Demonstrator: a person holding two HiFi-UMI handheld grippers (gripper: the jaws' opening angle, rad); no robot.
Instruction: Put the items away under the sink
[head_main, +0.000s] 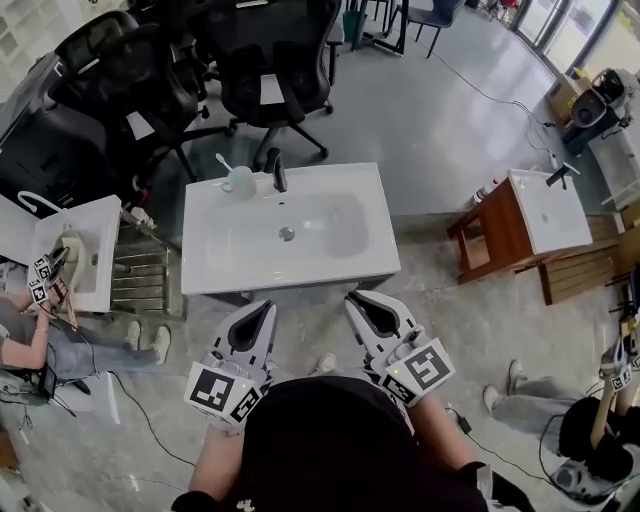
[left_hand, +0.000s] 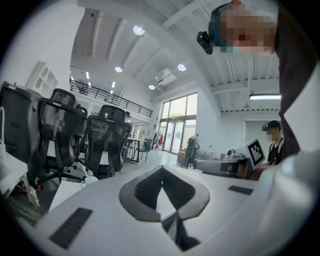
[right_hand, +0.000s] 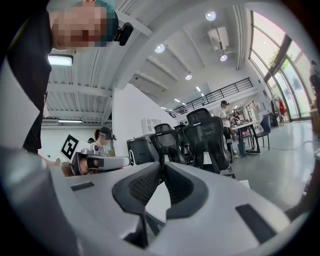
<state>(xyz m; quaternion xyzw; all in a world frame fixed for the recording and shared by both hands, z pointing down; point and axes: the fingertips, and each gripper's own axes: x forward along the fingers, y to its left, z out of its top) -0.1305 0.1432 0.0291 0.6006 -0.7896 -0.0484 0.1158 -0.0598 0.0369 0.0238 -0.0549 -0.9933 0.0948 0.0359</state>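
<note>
A white sink vanity (head_main: 215, 265) stands in front of me in the head view, with a black faucet (head_main: 277, 170) at its back edge. A pale cup (head_main: 239, 181) holding a toothbrush sits to the left of the faucet. The space under the sink is hidden from above. My left gripper (head_main: 266, 306) and right gripper (head_main: 352, 299) are held close to my body, just short of the vanity's front edge. Both are shut with nothing between the jaws, as the left gripper (left_hand: 161, 171) and right gripper (right_hand: 162, 166) show in their own views, pointing up into the room.
Black office chairs (head_main: 270, 60) crowd behind the sink. A small white basin (head_main: 95, 245) and a metal rack (head_main: 140, 272) stand at the left, a wooden vanity (head_main: 500, 235) at the right. One person (head_main: 40, 330) sits at the left and another (head_main: 590, 425) at the right.
</note>
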